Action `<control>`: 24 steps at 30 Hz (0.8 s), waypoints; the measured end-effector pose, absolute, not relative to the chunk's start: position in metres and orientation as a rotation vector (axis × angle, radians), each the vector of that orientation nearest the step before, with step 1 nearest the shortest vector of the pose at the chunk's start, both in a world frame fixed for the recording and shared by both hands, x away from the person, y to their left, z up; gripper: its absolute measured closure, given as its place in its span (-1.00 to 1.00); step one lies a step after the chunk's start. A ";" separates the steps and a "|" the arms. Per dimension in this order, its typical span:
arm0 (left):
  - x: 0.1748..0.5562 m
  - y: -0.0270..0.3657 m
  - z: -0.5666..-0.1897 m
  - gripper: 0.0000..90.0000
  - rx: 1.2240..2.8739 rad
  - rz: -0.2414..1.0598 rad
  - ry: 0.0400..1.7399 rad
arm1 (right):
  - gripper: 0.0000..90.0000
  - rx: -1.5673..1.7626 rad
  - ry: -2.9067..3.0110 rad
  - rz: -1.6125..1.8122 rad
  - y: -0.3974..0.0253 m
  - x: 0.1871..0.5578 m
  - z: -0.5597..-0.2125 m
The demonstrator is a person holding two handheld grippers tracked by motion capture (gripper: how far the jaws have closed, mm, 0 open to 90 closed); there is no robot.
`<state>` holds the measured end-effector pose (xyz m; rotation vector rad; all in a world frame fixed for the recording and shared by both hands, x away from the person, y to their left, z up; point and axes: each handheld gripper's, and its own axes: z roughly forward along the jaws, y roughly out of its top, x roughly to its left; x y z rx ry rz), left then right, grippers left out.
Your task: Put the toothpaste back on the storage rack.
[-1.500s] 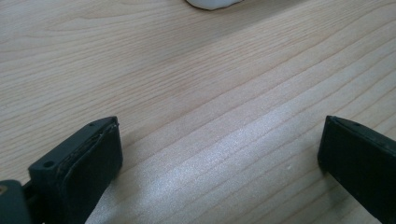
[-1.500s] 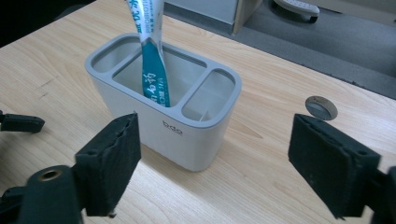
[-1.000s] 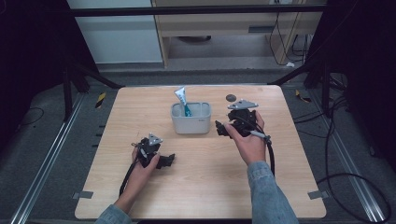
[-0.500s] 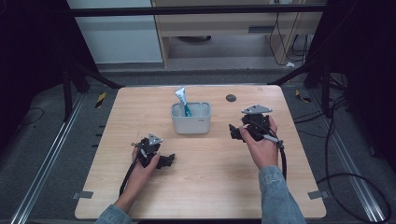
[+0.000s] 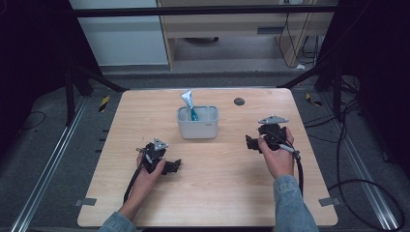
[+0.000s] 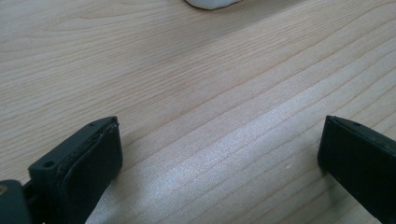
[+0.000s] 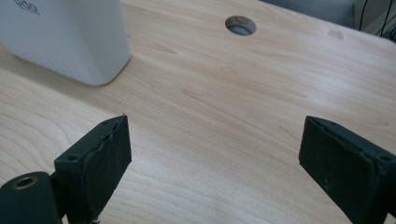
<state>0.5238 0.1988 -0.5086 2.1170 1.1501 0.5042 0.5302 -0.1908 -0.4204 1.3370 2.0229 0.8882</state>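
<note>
**Ana:** High view first: we've got the white holder point(image 5: 197, 126) sitting mid-surface, toward the far edge, with a toothpaste tube point(image 5: 189, 103) standing in it, leaning up and to the left. Nobody's named a task for us, so we're reading this as both hands parked.

**Ben:** Agreed. Our left tool point(image 5: 172, 166) rests low on the wooden surface point(image 5: 217, 193), near and left of the holder, jaws spread wide with nothing between them. The left gripper view shows bare wood in that gap and just a white corner of the holder at the top.

**Ana:** And our right tool point(image 5: 249, 143) sits off to the holder's right, well apart from it, jaws also wide and empty. Its own view catches the holder's wall at upper left and the round cable hole point(image 7: 240, 25) beyond.

**Ben:** If we go for that tube next, we'd judge it best to come in from above, line the jaws across its flat faces, and lift straight so the light holder doesn't tip.
</note>
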 end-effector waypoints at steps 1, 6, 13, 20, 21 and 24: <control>0.524 0.199 -0.509 -1.00 2.117 0.504 1.150 | -0.79 1.342 2.025 0.884 -0.192 0.530 -0.423; 0.524 0.199 -0.509 -1.00 2.115 0.504 1.151 | -0.79 1.371 2.034 0.871 -0.196 0.529 -0.434; 0.524 0.199 -0.509 -1.00 2.116 0.504 1.151 | -0.80 1.424 2.043 0.849 -0.202 0.531 -0.454; 0.524 0.199 -0.509 -1.00 2.113 0.504 1.153 | -0.80 1.466 2.046 0.846 -0.204 0.531 -0.471; 0.524 0.199 -0.509 -1.00 2.116 0.504 1.152 | -0.80 1.470 2.046 0.846 -0.204 0.531 -0.473; 0.524 0.199 -0.509 -1.00 2.115 0.504 1.152 | -0.80 1.489 2.044 0.844 -0.207 0.532 -0.479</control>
